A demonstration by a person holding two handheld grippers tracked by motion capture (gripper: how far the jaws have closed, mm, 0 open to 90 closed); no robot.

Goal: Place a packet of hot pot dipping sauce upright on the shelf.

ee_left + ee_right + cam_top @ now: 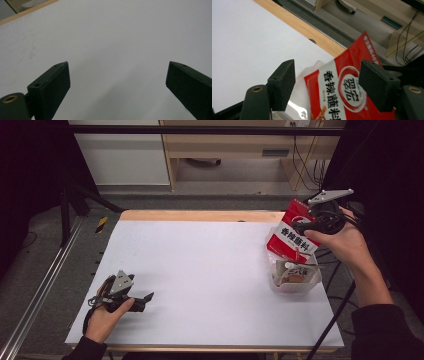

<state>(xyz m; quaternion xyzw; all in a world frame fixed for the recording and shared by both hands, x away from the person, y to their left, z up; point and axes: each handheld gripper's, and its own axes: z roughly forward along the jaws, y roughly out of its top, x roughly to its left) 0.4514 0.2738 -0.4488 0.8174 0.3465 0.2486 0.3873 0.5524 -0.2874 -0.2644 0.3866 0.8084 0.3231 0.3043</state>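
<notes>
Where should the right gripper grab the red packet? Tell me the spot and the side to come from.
Grip the red packet by its raised upper edge, coming from above on the right. It stands tilted with its lower end in the clear tub, so only the top half is free. It is thin and flat, so the pads should close on its two faces. The right gripper is open around it now.

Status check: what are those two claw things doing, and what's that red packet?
Left gripper open, idle. Right gripper open around red packet leaning in clear tub. Nothing blocking.
</notes>
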